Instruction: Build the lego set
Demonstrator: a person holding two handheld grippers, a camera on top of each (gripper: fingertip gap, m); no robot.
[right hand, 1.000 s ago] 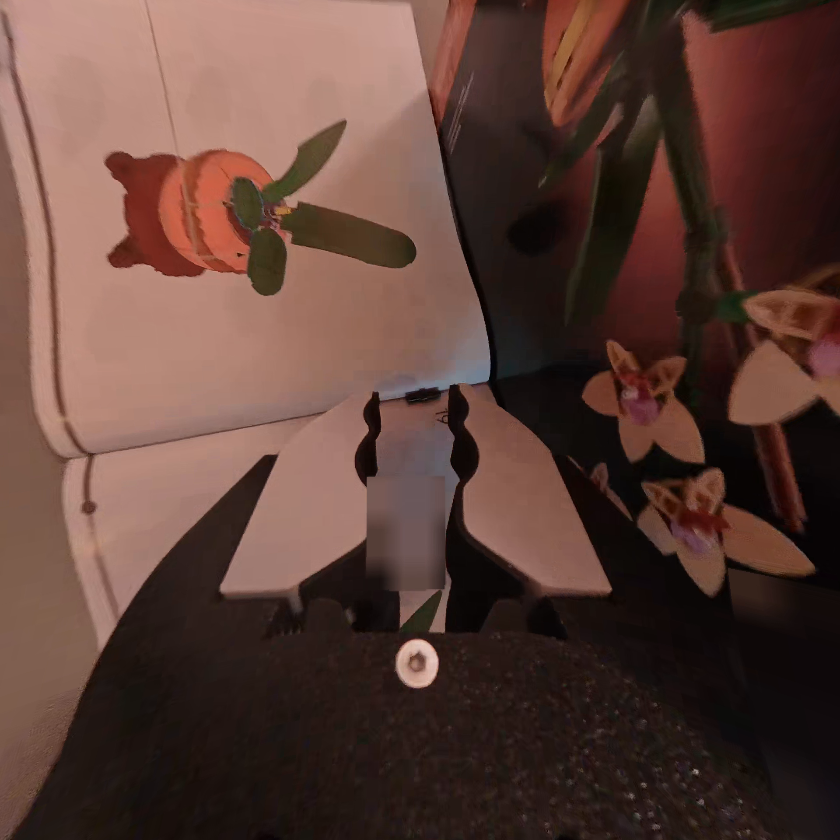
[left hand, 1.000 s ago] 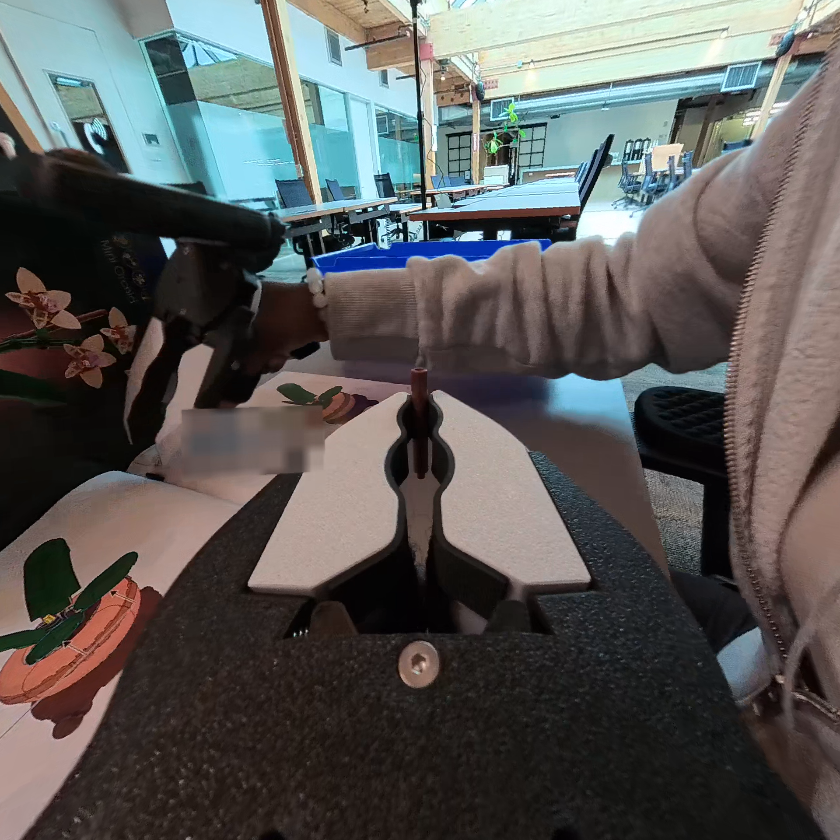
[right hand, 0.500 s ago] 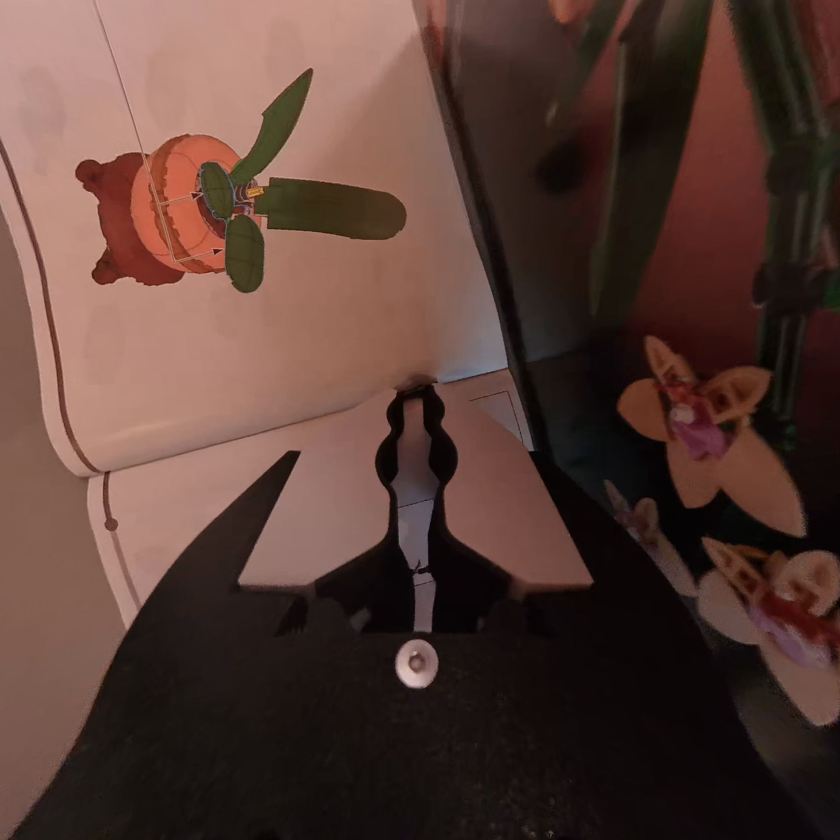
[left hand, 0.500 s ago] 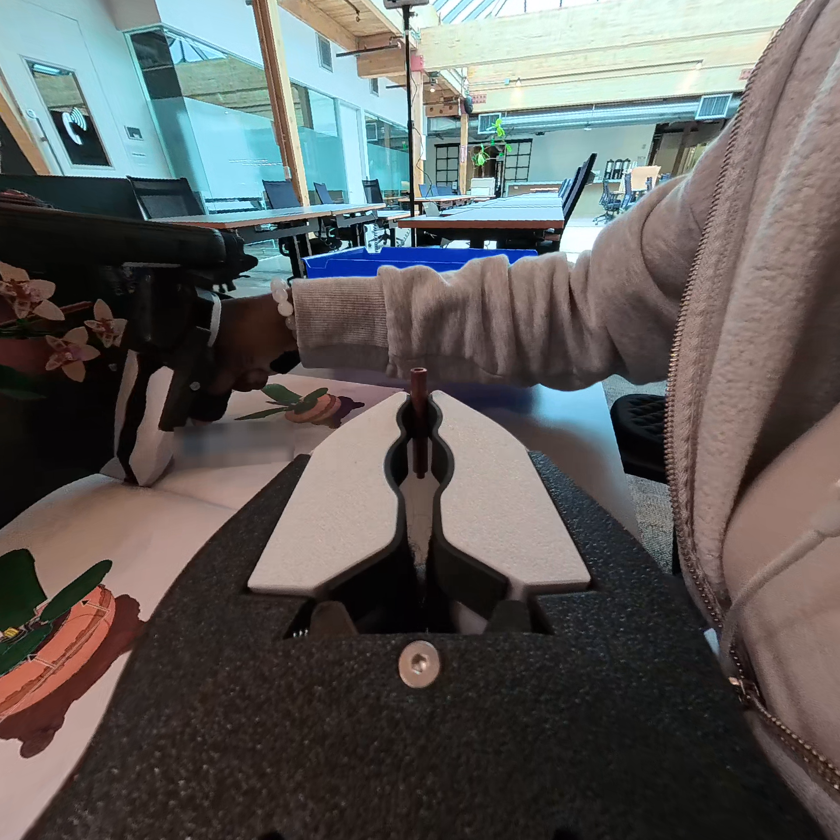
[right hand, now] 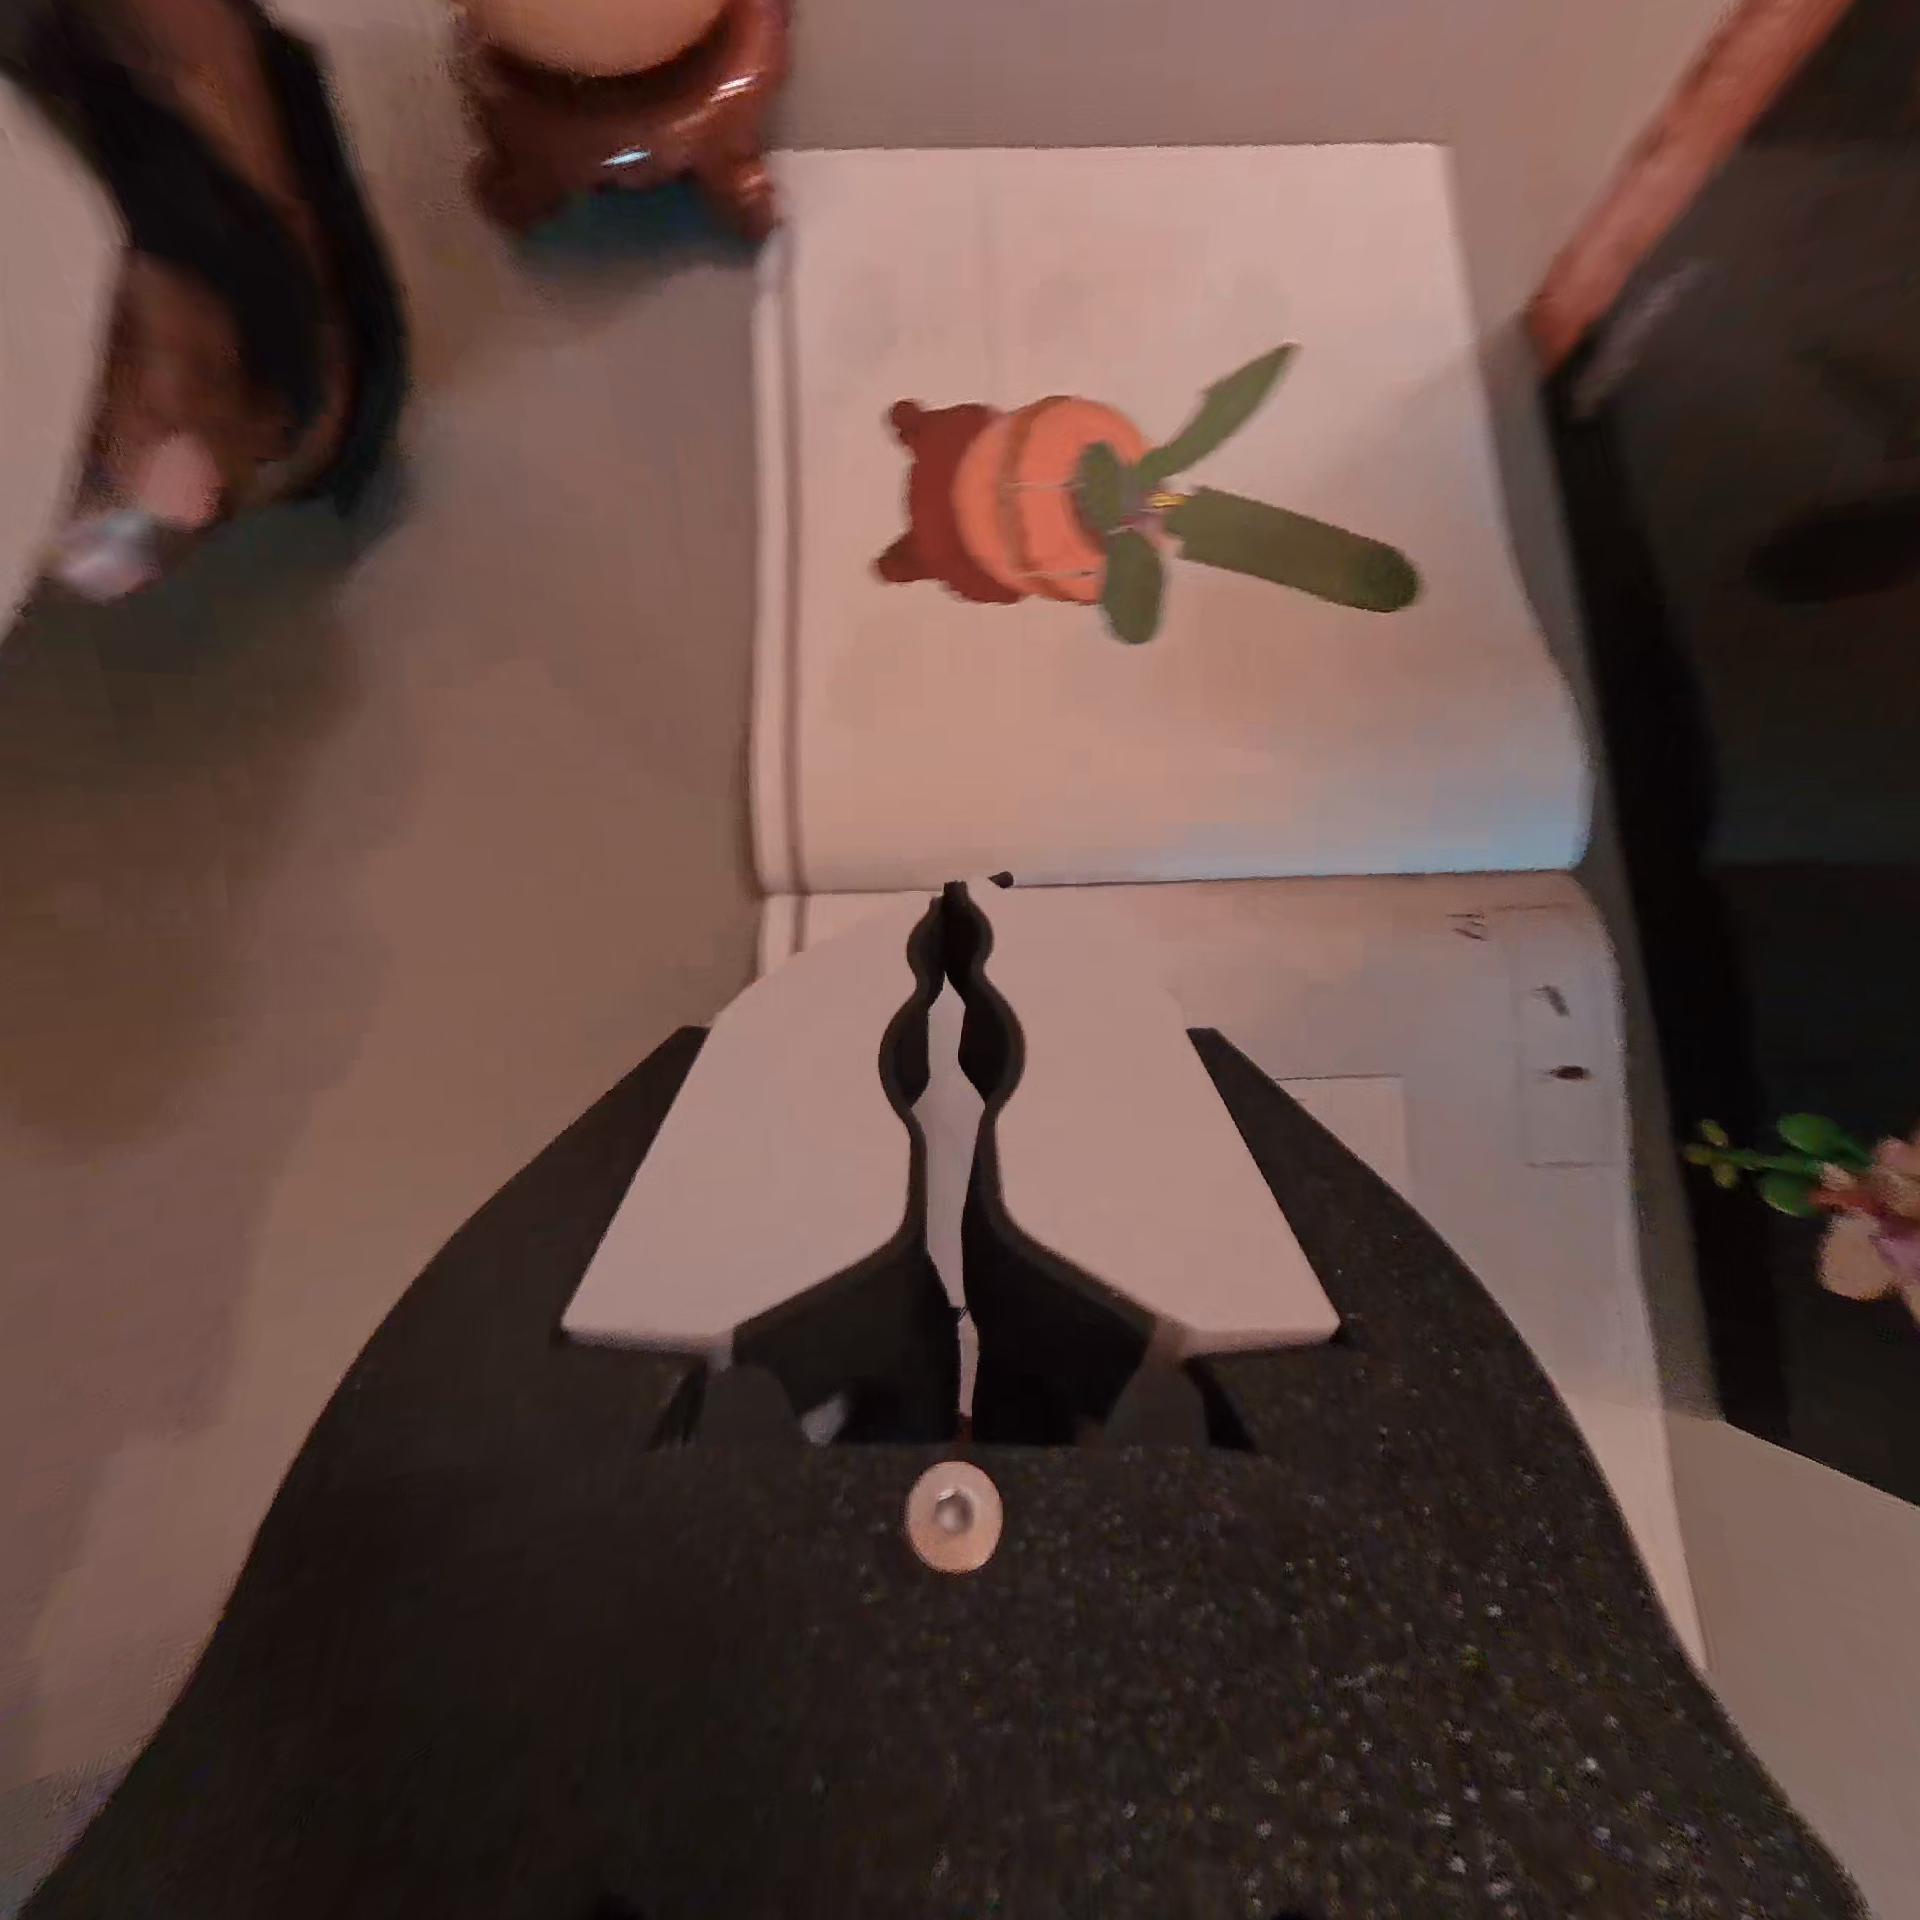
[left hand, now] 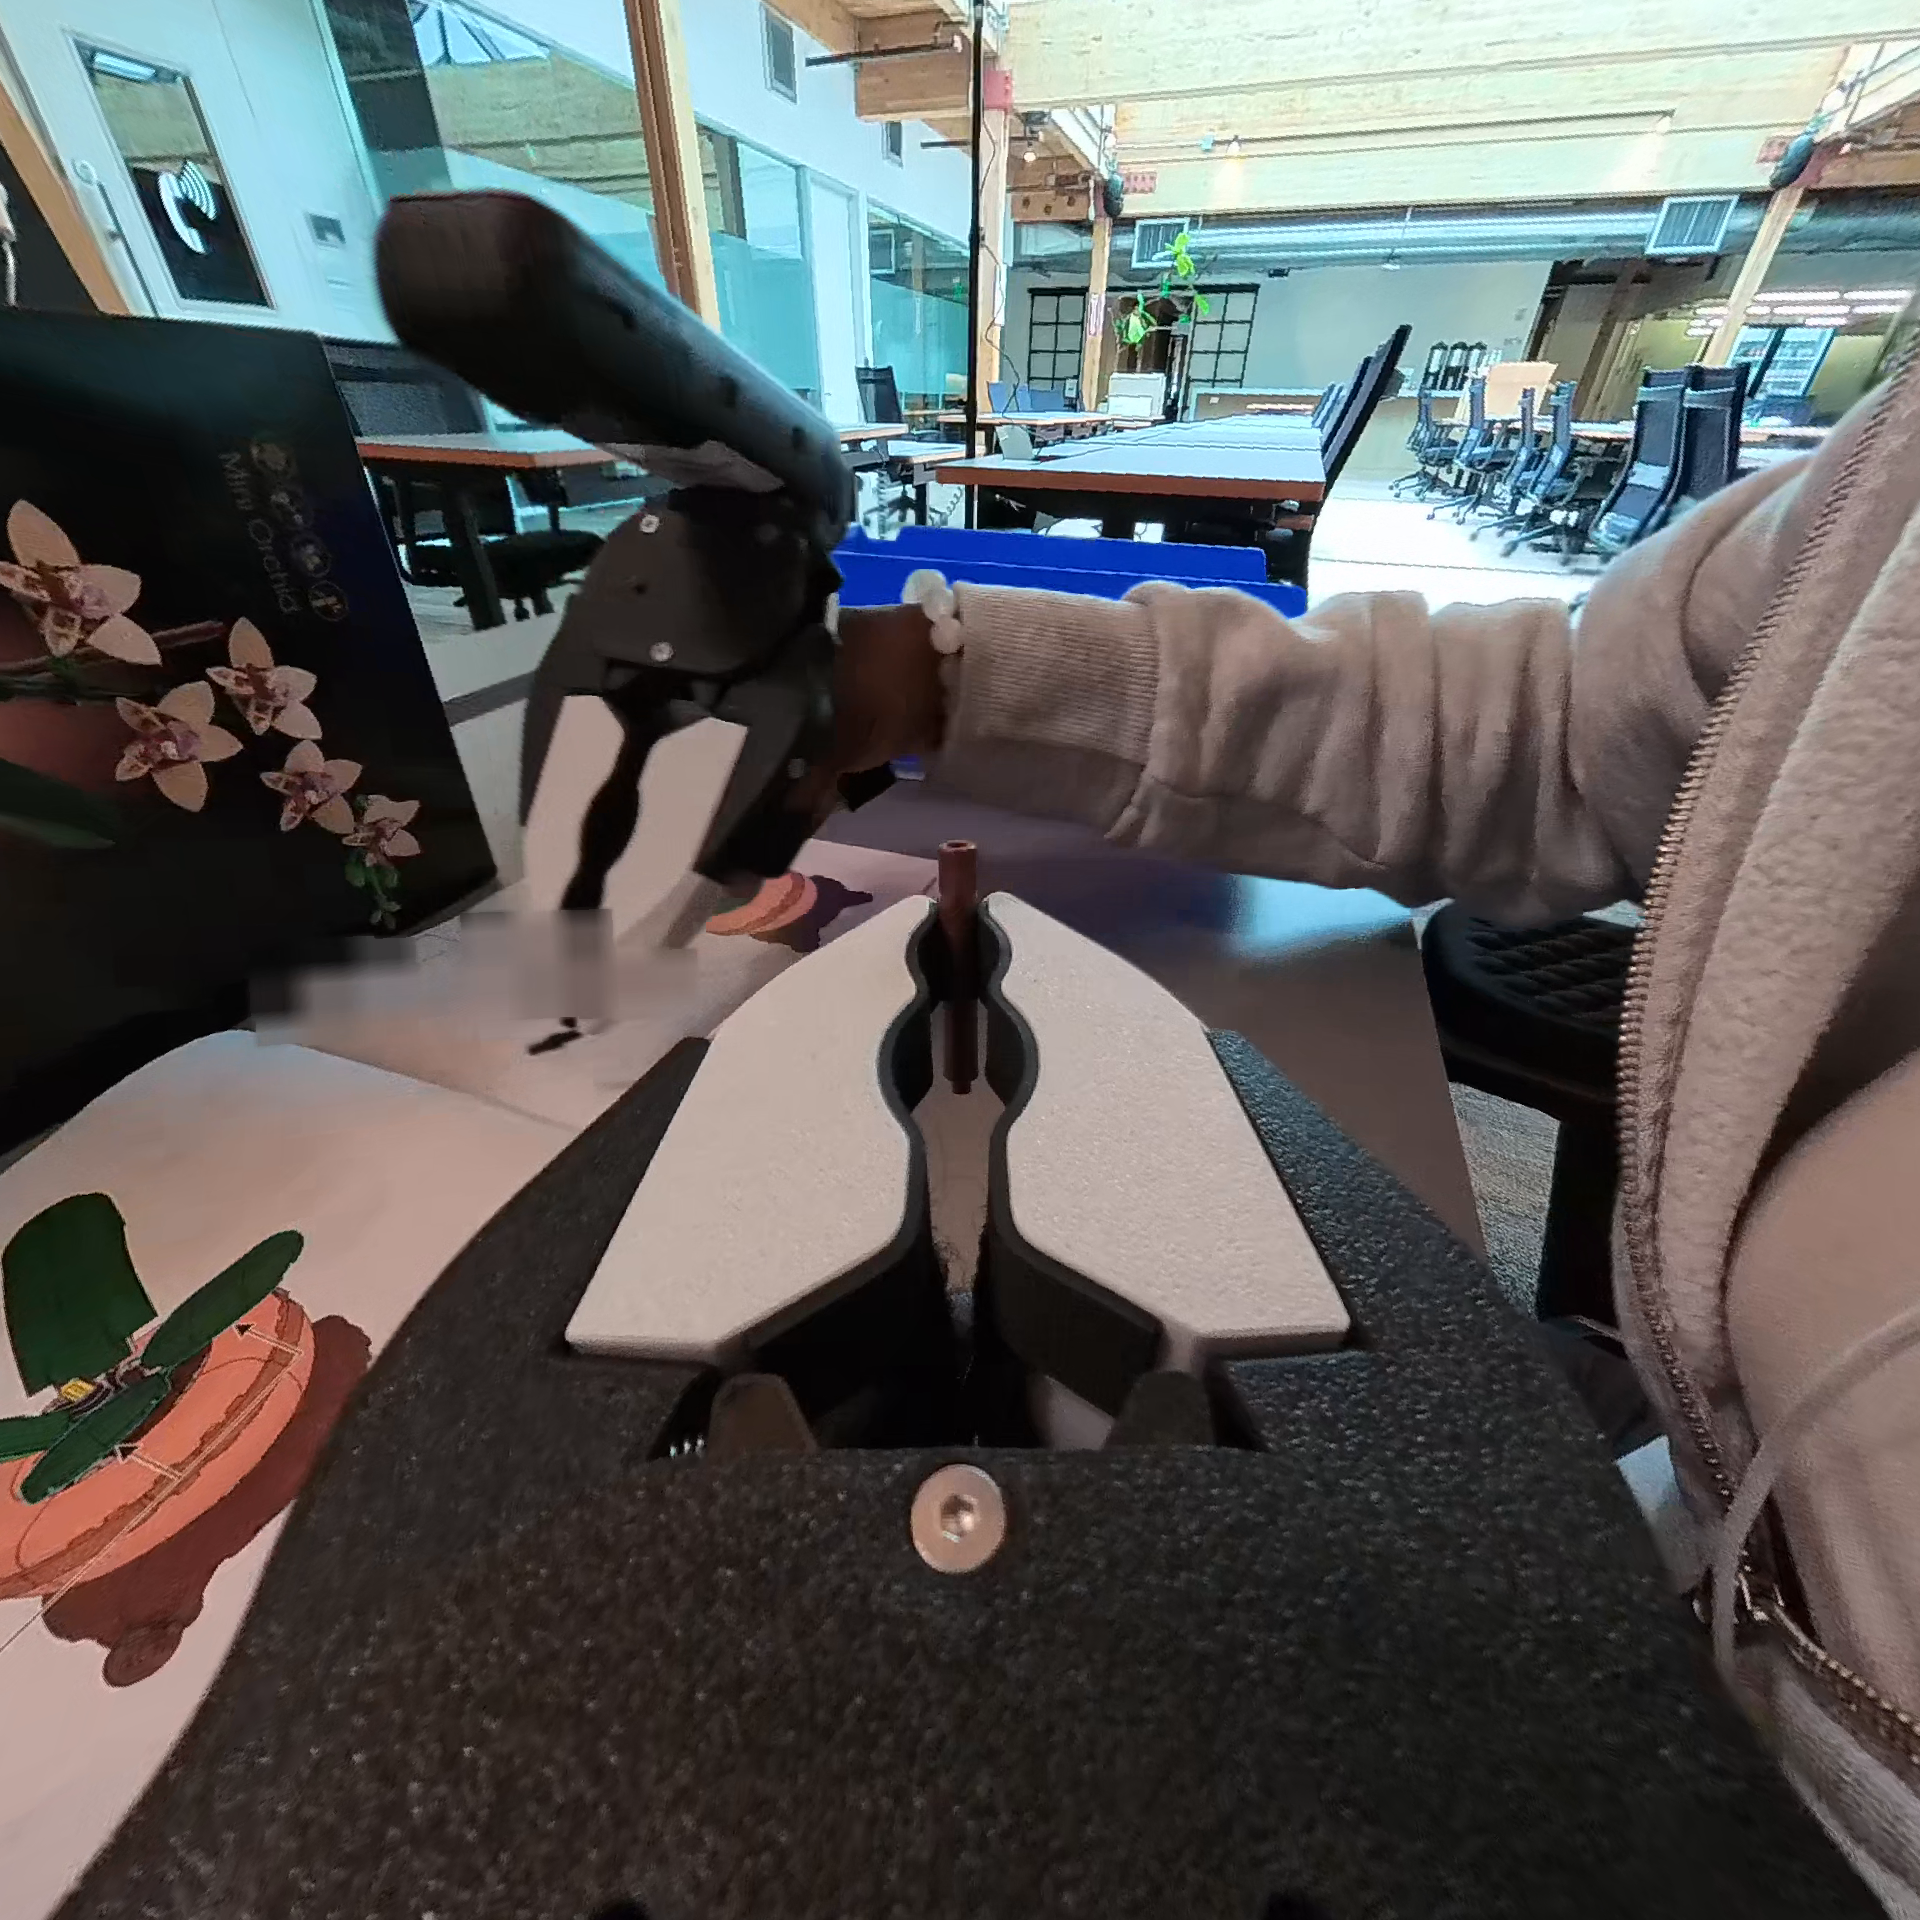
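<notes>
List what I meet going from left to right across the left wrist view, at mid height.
Dark set box → right gripper → brown rod in the left gripper → grey sleeve.

Grey table (right hand: 364, 831): open instruction booklet (right hand: 1195, 748), dark set box (left hand: 187, 665) beside it.

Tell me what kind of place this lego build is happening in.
Most likely an open-plan office or co-working space. Behind the work table stand rows of long desks with black office chairs, glass-walled rooms line the left side, and exposed wooden beams run overhead.
</notes>
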